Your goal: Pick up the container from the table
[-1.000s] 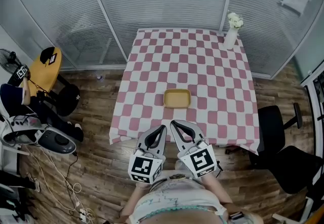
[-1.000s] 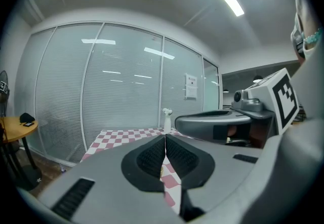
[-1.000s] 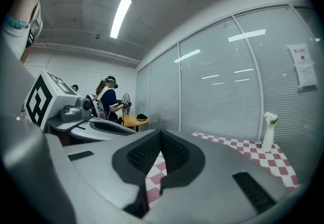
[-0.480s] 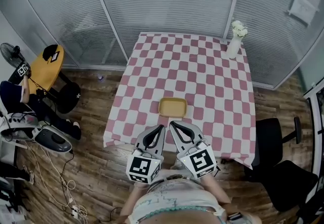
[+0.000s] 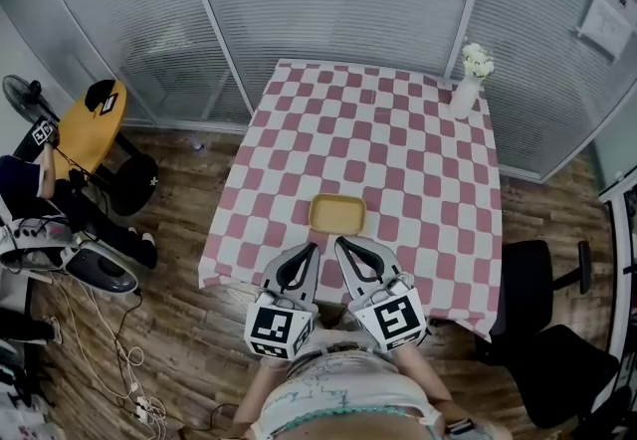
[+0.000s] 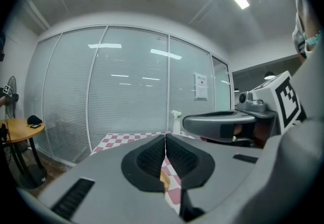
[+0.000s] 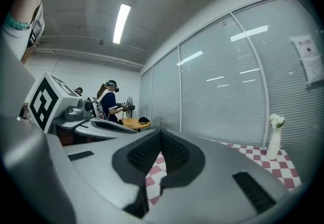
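Left tool (image 5: 310, 251) and right tool (image 5: 342, 246) are held closed before the yellow container (image 5: 337, 213), which could be shoved along the bench (image 5: 398, 129) if approached unopened.

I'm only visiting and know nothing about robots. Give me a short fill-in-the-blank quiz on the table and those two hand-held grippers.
1. The shallow container near the table's front edge is ____ in colour.
2. The pink-and-white tablecloth has a ____ pattern.
3. The white vase at the far right corner holds ____.
4. The left hand-held gripper and the right hand-held gripper hold nothing, and their jaws are ____.

Missing words: yellow; checked; flowers; shut.
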`<action>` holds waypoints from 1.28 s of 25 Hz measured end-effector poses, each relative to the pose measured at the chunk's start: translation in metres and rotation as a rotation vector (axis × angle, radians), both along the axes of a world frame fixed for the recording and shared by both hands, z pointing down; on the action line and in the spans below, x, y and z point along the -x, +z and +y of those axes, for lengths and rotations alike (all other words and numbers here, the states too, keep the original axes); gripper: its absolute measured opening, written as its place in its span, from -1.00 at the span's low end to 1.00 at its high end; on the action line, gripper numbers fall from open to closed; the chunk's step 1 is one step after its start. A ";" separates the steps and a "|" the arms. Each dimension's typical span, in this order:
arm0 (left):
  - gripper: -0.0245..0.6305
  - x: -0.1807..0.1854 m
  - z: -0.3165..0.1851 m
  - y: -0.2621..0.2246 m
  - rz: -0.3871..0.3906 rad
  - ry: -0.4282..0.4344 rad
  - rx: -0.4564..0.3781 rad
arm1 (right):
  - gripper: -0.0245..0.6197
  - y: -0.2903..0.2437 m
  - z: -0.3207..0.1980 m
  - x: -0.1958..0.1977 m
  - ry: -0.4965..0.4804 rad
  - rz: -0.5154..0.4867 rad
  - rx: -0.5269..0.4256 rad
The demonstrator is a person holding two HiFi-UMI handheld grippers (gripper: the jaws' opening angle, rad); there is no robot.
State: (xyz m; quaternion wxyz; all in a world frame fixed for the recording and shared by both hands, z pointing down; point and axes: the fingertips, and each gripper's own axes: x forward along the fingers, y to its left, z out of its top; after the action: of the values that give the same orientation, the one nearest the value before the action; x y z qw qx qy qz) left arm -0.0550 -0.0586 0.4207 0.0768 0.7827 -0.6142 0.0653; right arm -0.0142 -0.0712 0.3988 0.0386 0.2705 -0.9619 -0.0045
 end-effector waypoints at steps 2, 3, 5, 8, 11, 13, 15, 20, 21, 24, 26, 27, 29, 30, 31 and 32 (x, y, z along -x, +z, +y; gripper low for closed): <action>-0.88 0.003 -0.005 0.004 0.004 0.010 0.010 | -0.94 0.002 -0.007 0.000 0.017 0.005 0.004; -0.88 0.004 -0.008 0.005 0.004 0.020 0.015 | -0.94 0.003 -0.010 0.001 0.030 0.009 0.011; -0.88 0.008 -0.016 0.006 -0.001 0.044 0.016 | -0.94 0.007 -0.017 0.003 0.059 0.017 0.024; -0.88 0.015 -0.030 0.005 -0.001 0.075 0.011 | -0.94 0.011 -0.027 0.009 0.082 0.030 0.034; -0.88 0.023 -0.045 0.005 0.004 0.113 0.012 | -0.94 0.011 -0.040 0.020 0.103 0.037 0.028; -0.88 0.028 -0.054 0.005 0.001 0.148 0.011 | -0.94 0.011 -0.048 0.028 0.121 0.038 0.027; -0.88 0.033 -0.062 0.005 -0.004 0.184 0.010 | -0.94 0.012 -0.055 0.036 0.144 0.036 0.023; -0.88 0.054 -0.079 0.005 -0.015 0.251 0.010 | -0.94 0.013 -0.068 0.057 0.201 0.042 0.037; -0.88 0.059 -0.082 0.005 -0.016 0.263 0.011 | -0.94 0.013 -0.070 0.062 0.210 0.048 0.042; -0.88 0.073 -0.089 0.011 -0.020 0.295 0.026 | -0.94 0.014 -0.076 0.075 0.236 0.053 0.044; -0.88 0.079 -0.093 0.015 -0.016 0.328 0.035 | -0.94 0.015 -0.079 0.082 0.265 0.052 0.047; -0.88 0.082 -0.095 0.016 -0.014 0.345 0.036 | -0.94 0.015 -0.081 0.085 0.279 0.053 0.049; -0.88 0.089 -0.099 0.018 -0.010 0.373 0.036 | -0.94 0.016 -0.085 0.092 0.300 0.054 0.047; -0.88 0.093 -0.101 0.019 -0.008 0.386 0.037 | -0.94 0.016 -0.087 0.095 0.310 0.055 0.044; -0.88 0.095 -0.103 0.020 -0.006 0.399 0.039 | -0.94 0.017 -0.089 0.097 0.320 0.056 0.041; -0.88 0.098 -0.106 0.022 -0.004 0.412 0.041 | -0.94 0.017 -0.092 0.099 0.332 0.058 0.040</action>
State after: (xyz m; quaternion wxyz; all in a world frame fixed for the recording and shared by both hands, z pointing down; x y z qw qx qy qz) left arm -0.1528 -0.1642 0.4426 0.0764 0.8899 -0.4398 0.0937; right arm -0.1133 -0.1629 0.4161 0.0719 0.4245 -0.9025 0.0132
